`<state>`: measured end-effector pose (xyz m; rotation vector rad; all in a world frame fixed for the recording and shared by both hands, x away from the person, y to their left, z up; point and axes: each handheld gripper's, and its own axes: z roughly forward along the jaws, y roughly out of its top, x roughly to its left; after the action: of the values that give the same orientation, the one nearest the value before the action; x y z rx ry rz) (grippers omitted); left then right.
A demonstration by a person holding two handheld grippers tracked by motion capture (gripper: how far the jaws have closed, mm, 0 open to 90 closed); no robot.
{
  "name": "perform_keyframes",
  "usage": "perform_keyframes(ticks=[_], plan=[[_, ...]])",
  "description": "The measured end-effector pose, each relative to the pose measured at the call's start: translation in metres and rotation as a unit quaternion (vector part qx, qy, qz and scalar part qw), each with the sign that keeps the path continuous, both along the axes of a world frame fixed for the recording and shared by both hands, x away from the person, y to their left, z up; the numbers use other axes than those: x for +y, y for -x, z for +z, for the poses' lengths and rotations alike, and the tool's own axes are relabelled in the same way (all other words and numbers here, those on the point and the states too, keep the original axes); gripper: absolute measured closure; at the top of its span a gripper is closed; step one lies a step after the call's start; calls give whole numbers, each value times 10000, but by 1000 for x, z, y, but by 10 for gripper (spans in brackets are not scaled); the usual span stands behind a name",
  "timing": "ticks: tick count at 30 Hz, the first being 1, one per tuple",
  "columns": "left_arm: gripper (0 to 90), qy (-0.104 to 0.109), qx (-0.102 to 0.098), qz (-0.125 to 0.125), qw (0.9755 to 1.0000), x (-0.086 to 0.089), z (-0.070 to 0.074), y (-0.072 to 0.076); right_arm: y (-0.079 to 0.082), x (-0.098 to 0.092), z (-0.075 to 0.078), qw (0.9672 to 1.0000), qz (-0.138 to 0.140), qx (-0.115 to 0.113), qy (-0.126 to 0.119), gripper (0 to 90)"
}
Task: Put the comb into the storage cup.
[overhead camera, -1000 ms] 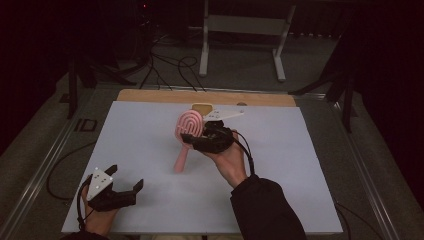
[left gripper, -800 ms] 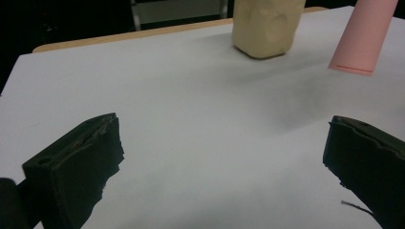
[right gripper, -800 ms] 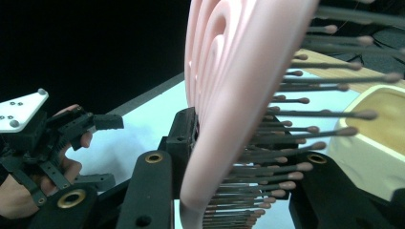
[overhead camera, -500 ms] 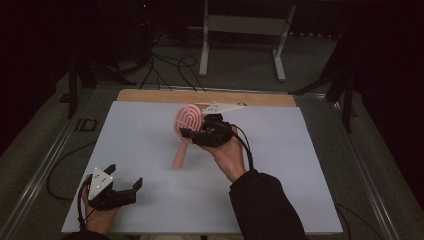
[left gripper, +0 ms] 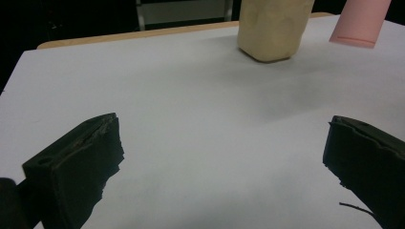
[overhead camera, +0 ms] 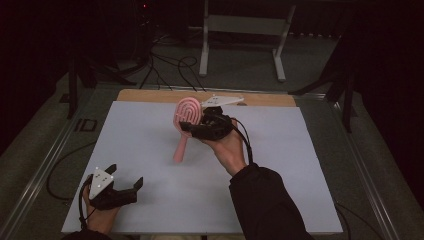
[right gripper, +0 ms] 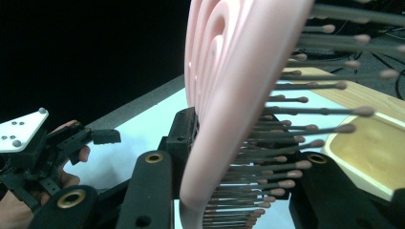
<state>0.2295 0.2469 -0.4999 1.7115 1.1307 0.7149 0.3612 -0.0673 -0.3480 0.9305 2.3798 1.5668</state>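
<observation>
A pink hairbrush (overhead camera: 186, 114) hangs above the middle of the white table (overhead camera: 300, 165), head up and handle pointing down toward the table. My right gripper (overhead camera: 194, 126) is shut on the brush's head. In the right gripper view the ribbed pink back and the bristles of the hairbrush (right gripper: 229, 95) sit between the black jaws of the right gripper (right gripper: 229, 162). My left gripper (overhead camera: 126, 176) rests open near the table's front left corner. In the left gripper view, the left gripper (left gripper: 224, 143) has nothing between its wide-apart jaws.
A tan container (left gripper: 271, 28) stands at the far side of the table, and the brush's pink handle end (left gripper: 357, 23) hangs to its right. A tan dish (right gripper: 372, 152) lies beyond the right gripper. A wooden strip (overhead camera: 150, 96) edges the table's far side.
My right gripper has carried the hairbrush a little higher and farther from the person. The left gripper has stayed in place, open.
</observation>
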Motion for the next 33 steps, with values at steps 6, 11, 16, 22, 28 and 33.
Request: perform_keyframes(ticks=[6, 11, 16, 22, 28, 33], plan=[[0, -13, -1, -7, 10000, 0, 0, 0, -4, 0, 6, 10000, -13, 9, -39, 636], [0, -17, -7, -19, 10000, -1, 0, 0, -8, 1, 9, 10000, -21, -14, -44, 636], [0, -14, -10, -11, 10000, -1, 0, 0, -11, 2, 12, 10000, -54, 13, -51, 636], [0, -16, -16, -9, 10000, 0, 0, 0, -15, 1, 15, 10000, -42, -45, -31, 636], [0, -5, -32, -2, 10000, -1, 0, 0, -20, -2, 20, 9999, -109, 23, -39, 636], [0, -6, -34, 7, 10000, -1, 0, 0, -24, -4, 23, 9999, -142, 25, -50, 636]])
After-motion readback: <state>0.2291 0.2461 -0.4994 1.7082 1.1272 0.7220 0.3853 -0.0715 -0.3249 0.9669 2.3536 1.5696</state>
